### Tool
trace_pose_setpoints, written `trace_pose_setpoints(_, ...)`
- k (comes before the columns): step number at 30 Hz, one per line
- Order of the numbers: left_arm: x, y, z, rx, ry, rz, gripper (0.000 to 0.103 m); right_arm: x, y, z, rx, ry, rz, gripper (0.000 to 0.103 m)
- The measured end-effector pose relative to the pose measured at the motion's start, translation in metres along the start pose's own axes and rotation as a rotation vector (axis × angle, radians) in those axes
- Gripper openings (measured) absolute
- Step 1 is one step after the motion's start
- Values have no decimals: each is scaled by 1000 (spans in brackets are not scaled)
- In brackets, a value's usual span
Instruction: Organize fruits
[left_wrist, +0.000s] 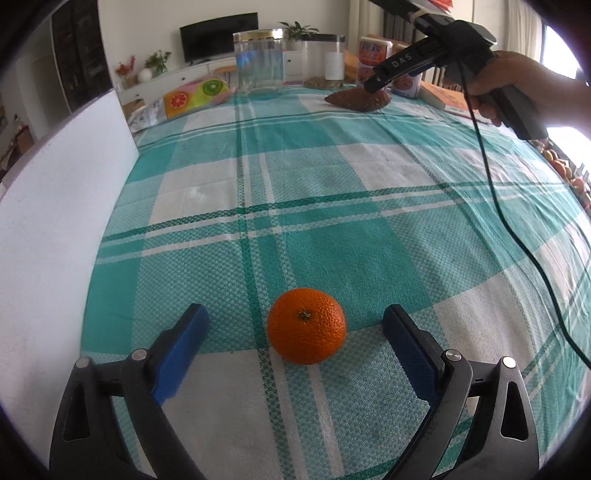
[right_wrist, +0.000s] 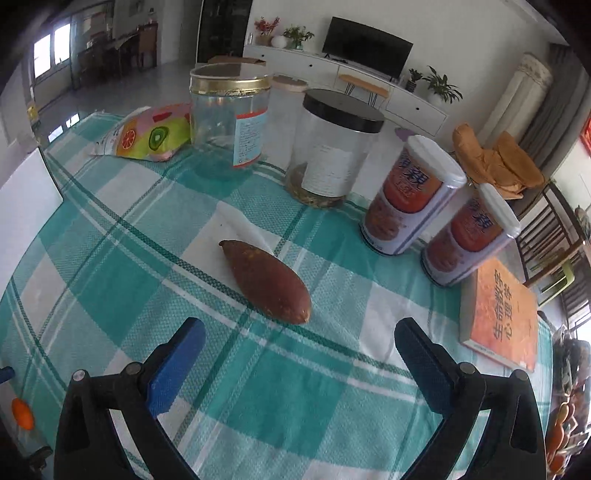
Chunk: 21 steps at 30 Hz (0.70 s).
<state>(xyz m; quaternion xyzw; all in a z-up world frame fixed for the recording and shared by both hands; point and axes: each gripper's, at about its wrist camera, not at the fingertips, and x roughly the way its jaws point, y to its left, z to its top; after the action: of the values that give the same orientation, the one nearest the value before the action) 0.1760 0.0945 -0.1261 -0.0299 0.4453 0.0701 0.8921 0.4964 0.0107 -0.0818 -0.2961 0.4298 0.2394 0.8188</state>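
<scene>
Hand (left_wrist: 517, 85) on right tool (right_wrist: 299, 354), angled down

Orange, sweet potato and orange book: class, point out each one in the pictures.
orange (left_wrist: 306, 325), left wrist view, its dimpled top.
sweet potato (right_wrist: 266, 281), right wrist view, middle of its skin.
orange book (right_wrist: 506, 314), right wrist view, its cover.

Teal-and-white checked tablecloth (right_wrist: 303, 387) covering the table; on its far part, a clear jar with gold lid (right_wrist: 227, 118), a clear jar with black lid (right_wrist: 332, 147), and two lidded printed canisters (right_wrist: 406, 199) (right_wrist: 469, 240) standing side by side. Fruit-printed packet (right_wrist: 151, 133) lying left of the gold-lidded jar; orange book (right_wrist: 502, 314) lying flat just beside the nearer canister. Beyond the table, a dark television (right_wrist: 365, 46) on a white sideboard (right_wrist: 351, 77) with potted plants (right_wrist: 439, 86).
</scene>
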Motion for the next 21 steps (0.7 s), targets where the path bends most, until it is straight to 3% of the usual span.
trace_pose_setpoints(3, 0, 0, 0, 1, 0, 0, 98, 30, 5, 10, 46, 75, 8, 94)
trace_pose_setpoints(4, 0, 0, 0, 1, 0, 0, 98, 36, 4, 9, 82, 106, 40, 67)
trace_pose_setpoints(5, 0, 0, 0, 1, 0, 0, 98, 41, 2, 3, 126, 151, 55, 49)
trace_pose_setpoints(8, 1, 1, 0, 0, 0, 0, 98, 30, -9, -14, 226, 188, 117, 33)
trace_pose_setpoints(13, 1, 0, 0, -1, -1, 0, 98, -12, -25, -61, 373, 217, 242, 32)
trace_pose_setpoints(18, 0, 1, 0, -6, -1, -8, 98, -52, -25, -132, 507, 272, 364, 31)
trace_pose_setpoints(21, -2, 4, -1, 14, 13, -55, 97, -79, -18, -178, 592, 275, 450, 31)
